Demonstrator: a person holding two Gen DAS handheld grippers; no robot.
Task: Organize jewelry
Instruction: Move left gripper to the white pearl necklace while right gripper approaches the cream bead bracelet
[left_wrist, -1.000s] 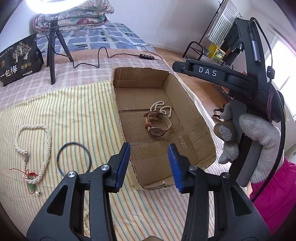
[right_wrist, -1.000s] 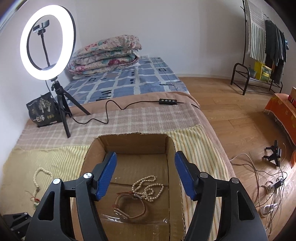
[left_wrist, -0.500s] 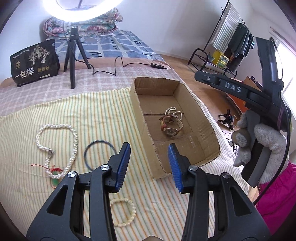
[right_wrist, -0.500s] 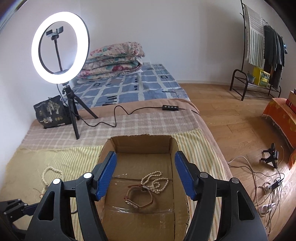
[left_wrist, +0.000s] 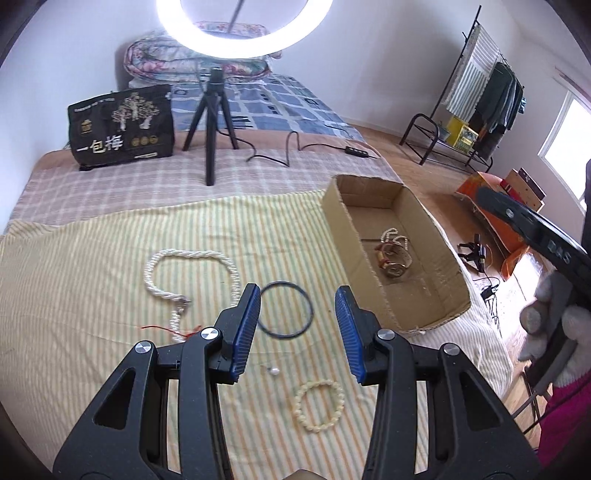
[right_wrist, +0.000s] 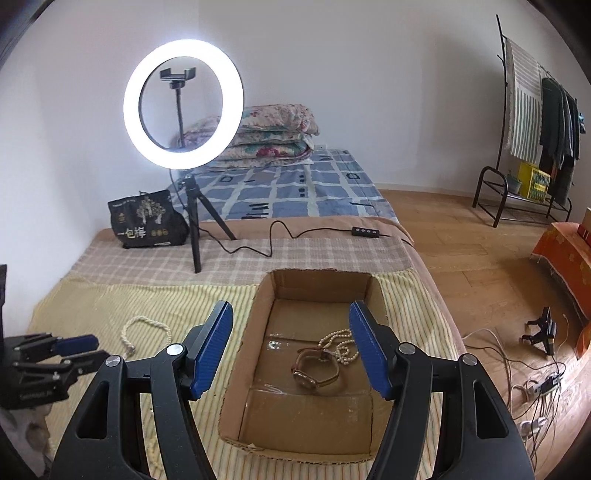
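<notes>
A cardboard box (left_wrist: 447, 291) (right_wrist: 376, 291) on the striped cloth holds a brown-strap watch (left_wrist: 393, 262) (right_wrist: 314, 373) and a small pearl string (left_wrist: 393, 234) (right_wrist: 341, 345). On the cloth to its left lie a dark thin bangle (left_wrist: 284, 308), a twisted pearl necklace (left_wrist: 184, 258) (right_wrist: 146, 328) with a red cord pendant, a cream bead bracelet (left_wrist: 319, 404) and a small loose pearl (left_wrist: 273, 370). My left gripper (left_wrist: 297, 328) is open and empty above the bangle. My right gripper (right_wrist: 291, 347) is open and empty above the box.
A ring light on a tripod (left_wrist: 212, 122) (right_wrist: 184, 107), its cable and remote (right_wrist: 365, 231), and a black bag (left_wrist: 122, 129) stand at the back of the bed. The bed edge and wooden floor (right_wrist: 480, 266) lie right of the box.
My left gripper has swung left from over the box to over the bangle and loose jewelry. My right gripper has drawn back a little and stays over the box.
</notes>
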